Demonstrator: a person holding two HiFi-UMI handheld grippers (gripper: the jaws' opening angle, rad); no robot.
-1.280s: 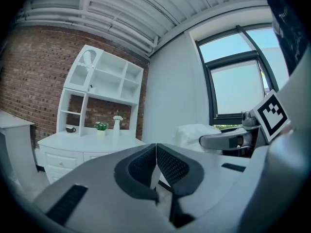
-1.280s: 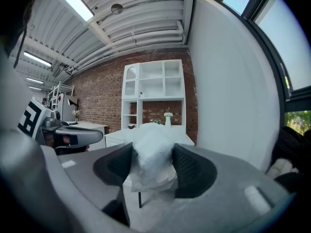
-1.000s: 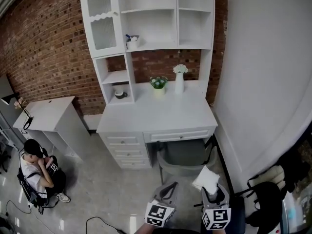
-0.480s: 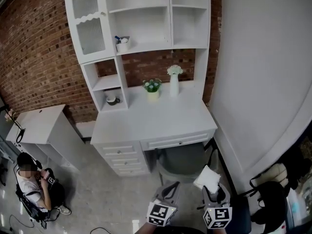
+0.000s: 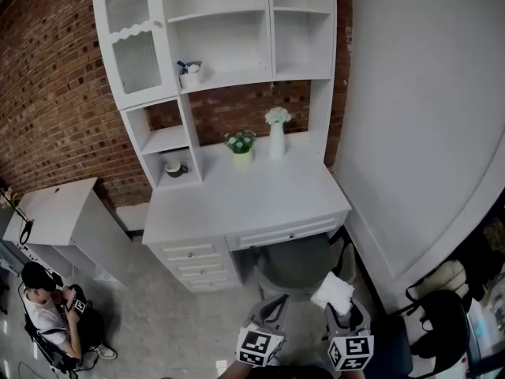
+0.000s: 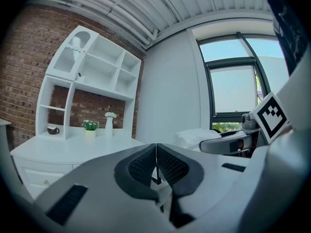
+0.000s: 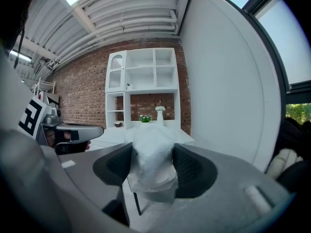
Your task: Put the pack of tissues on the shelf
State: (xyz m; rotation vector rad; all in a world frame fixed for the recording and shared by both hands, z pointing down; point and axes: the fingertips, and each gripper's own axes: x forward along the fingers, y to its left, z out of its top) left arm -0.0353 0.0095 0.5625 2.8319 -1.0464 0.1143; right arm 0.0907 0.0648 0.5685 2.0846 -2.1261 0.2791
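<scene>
A white pack of tissues (image 5: 333, 292) (image 7: 152, 158) is clamped between the pads of my right gripper (image 5: 341, 310) (image 7: 153, 165), low in the head view and well in front of the desk. My left gripper (image 5: 271, 312) (image 6: 156, 166) hangs beside it, shut with its pads together and nothing between them. The white shelf unit (image 5: 229, 30) (image 7: 142, 76) (image 6: 95, 67) stands on the desk (image 5: 245, 200) against the brick wall, with open compartments in its upper part.
A grey chair (image 5: 296, 263) is tucked under the desk. On the desk stand a white vase (image 5: 276, 136) and a small potted plant (image 5: 240, 147). A cup (image 5: 175, 169) sits in a low cubby and a small container (image 5: 190, 74) on an upper shelf. A person (image 5: 47, 310) crouches far left.
The desk and shelf unit have slid left and slightly down in the head view as the view shifted. Both grippers keep their places at the bottom, the tissue pack still held.
</scene>
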